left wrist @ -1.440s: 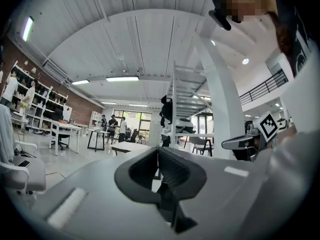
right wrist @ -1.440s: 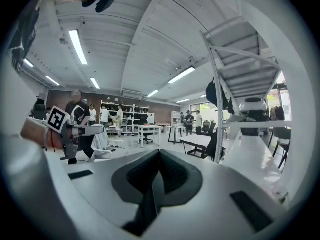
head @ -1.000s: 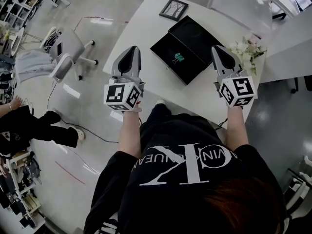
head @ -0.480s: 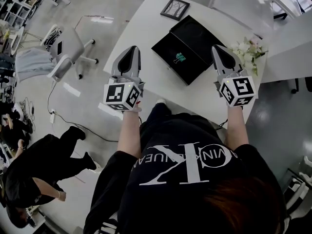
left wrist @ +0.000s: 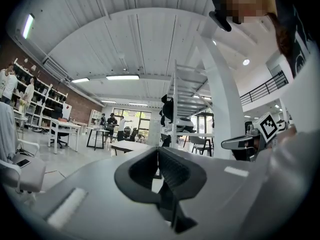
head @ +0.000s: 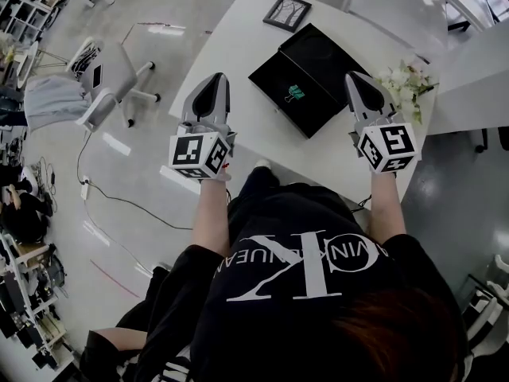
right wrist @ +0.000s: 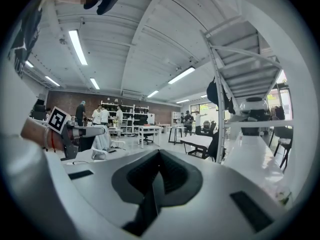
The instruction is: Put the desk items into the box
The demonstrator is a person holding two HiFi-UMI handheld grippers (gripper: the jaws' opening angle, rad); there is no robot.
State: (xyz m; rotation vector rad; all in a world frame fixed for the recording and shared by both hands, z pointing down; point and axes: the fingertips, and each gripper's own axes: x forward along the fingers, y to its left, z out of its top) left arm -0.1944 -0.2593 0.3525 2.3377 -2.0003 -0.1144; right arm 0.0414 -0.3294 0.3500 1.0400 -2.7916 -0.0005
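Note:
In the head view an open black box [head: 318,58] lies on the white desk [head: 238,46], with a teal binder clip [head: 295,93] inside it. A framed picture [head: 286,12] lies beyond the box, and a bunch of white flowers [head: 407,82] sits at the desk's right. My left gripper [head: 216,82] hovers at the desk's near left edge, left of the box. My right gripper [head: 355,79] hovers by the box's right corner, next to the flowers. Both point level across the room, jaws shut with nothing between them: left gripper [left wrist: 158,151], right gripper [right wrist: 159,155].
A grey office chair [head: 107,82] stands on the floor left of the desk, with a cable [head: 119,201] trailing nearby. A person [head: 24,217] sits at the far left and another [head: 119,344] passes behind my left side. A second desk [head: 477,78] adjoins at the right.
Both grippers stay where they were. A person in black on the floor at the left has walked toward the bottom edge, behind me.

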